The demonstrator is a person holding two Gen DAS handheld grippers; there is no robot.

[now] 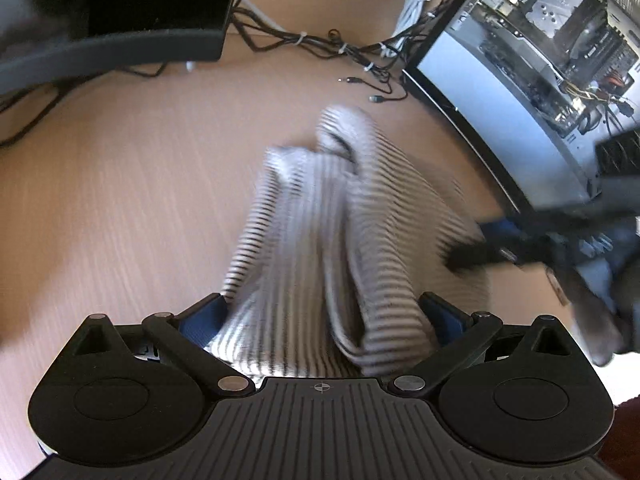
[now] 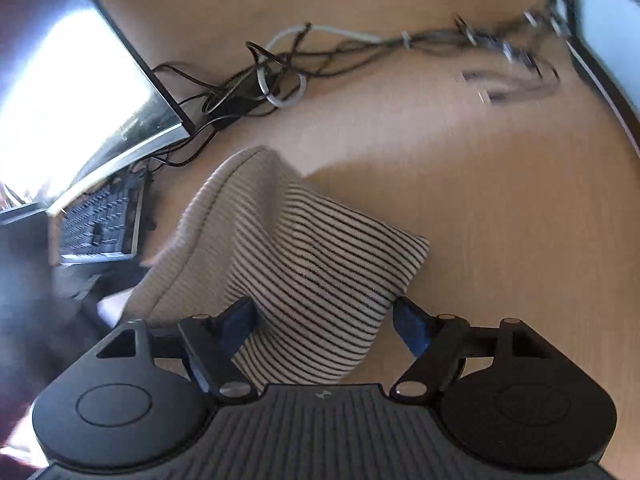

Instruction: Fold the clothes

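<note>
A cream garment with thin dark stripes (image 1: 340,208) lies bunched on the wooden desk (image 1: 120,200). One raised fold of it runs up between the fingers of my left gripper (image 1: 324,312), whose jaws stand wide with the blue pads beside the cloth. In the right wrist view the same striped garment (image 2: 320,248) fills the gap of my right gripper (image 2: 324,316). Its jaws are also wide: the left pad touches the cloth and the right pad sits just off its edge. The right gripper (image 1: 476,248) shows blurred at the garment's right side in the left wrist view.
A black monitor base (image 1: 120,40) and tangled cables (image 1: 304,40) lie at the back. An open computer case (image 1: 540,60) stands at the right. In the right wrist view a monitor (image 2: 80,100), a keyboard (image 2: 96,224) and more cables (image 2: 260,80) border the desk (image 2: 500,240).
</note>
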